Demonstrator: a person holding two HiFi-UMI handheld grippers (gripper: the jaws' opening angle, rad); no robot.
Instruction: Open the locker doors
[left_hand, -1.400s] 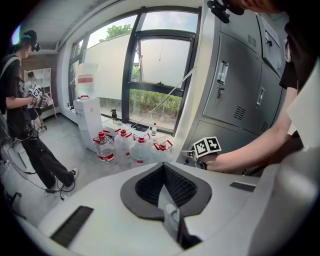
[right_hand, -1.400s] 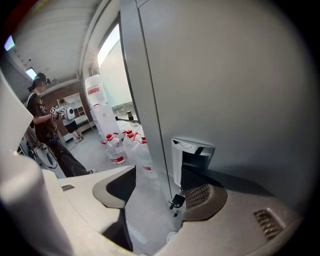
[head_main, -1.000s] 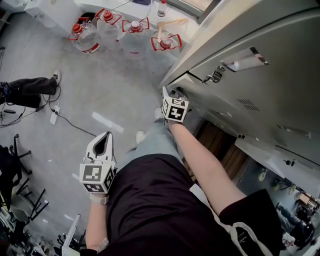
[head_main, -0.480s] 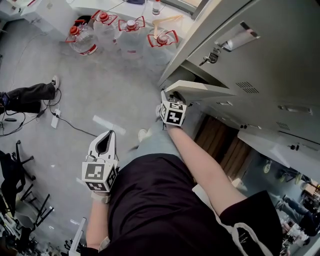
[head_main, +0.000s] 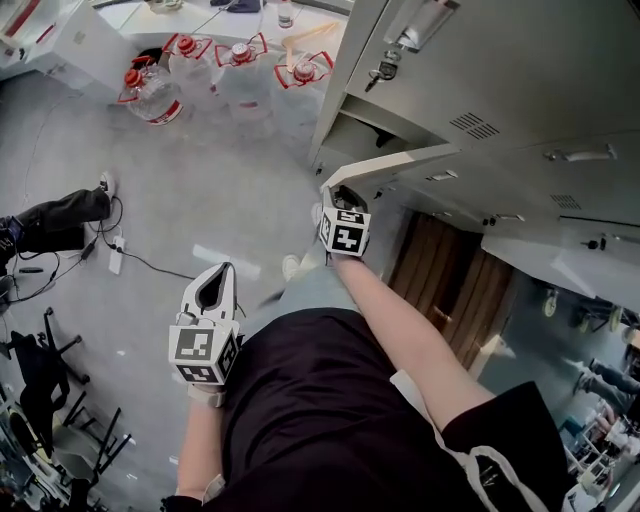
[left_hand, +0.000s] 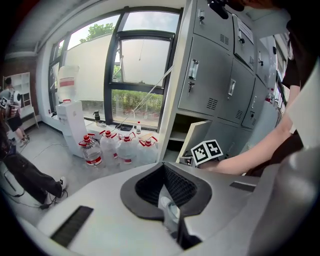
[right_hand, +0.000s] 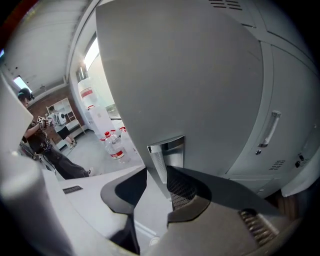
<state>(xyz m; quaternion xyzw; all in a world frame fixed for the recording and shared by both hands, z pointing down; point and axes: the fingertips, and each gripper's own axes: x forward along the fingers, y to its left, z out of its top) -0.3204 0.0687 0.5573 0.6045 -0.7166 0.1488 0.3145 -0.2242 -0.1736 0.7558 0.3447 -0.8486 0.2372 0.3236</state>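
two grippers in frame. the right gripper sits at the free edge of the locker door, a low grey door that stands partly swung out from the locker bank. its jaws have just been closing and now clamp that edge at the chrome handle recess, with the meshed pad against the recess. the left gripper is well apart from the locker door, out over the open floor beside the person's body. its jaws are pressed together with nothing between them. behind the locker door the open compartment shows. just above the locker door a shut door carries a key in its lock. four clear water bottles with red caps stand on the floor beyond the locker door. another person's leg lies far from the locker door, across the floor.
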